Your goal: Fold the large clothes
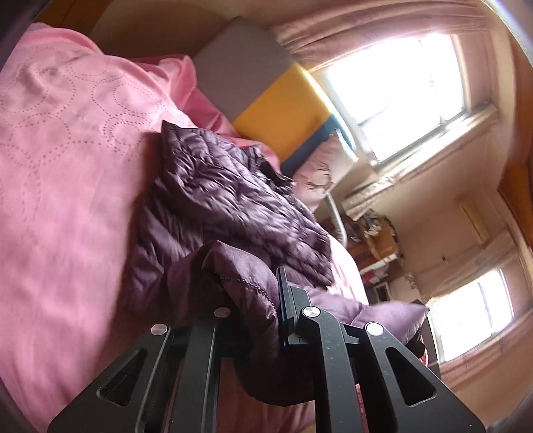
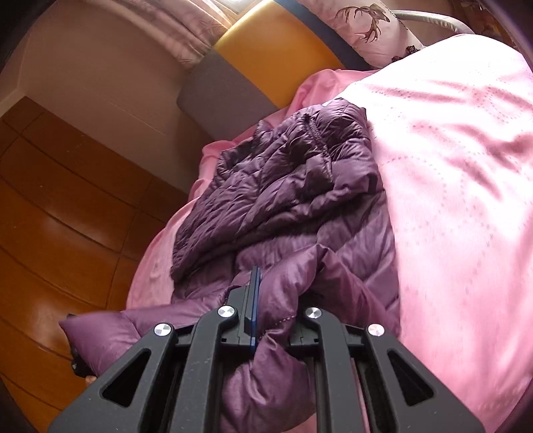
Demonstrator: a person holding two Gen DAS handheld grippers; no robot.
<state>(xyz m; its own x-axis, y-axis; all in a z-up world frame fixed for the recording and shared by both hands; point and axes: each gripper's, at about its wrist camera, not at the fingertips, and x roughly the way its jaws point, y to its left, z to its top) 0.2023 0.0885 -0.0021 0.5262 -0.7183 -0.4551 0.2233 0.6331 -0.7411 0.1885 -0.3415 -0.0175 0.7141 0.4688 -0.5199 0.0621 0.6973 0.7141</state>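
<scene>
A dark purple quilted down jacket (image 1: 213,193) (image 2: 283,173) lies crumpled on a pink bedspread (image 1: 60,173) (image 2: 466,166). My left gripper (image 1: 266,299) is shut on the jacket's near edge, and a fold of the fabric bulges up over its left finger. My right gripper (image 2: 266,299) is shut on another part of the same near edge, with fabric bunched between and over its fingers. A lighter purple stretch of the hem (image 2: 106,326) (image 1: 383,313) spans between the two grips. Both held parts are lifted off the bed; the far end of the jacket rests on it.
A grey and yellow headboard (image 1: 263,80) (image 2: 266,56) stands at the bed's far end, with a deer-print pillow (image 2: 366,26) beside it. Wooden floor (image 2: 66,216) lies beside the bed. Bright windows (image 1: 399,90) and cluttered shelves (image 1: 376,246) fill the far wall.
</scene>
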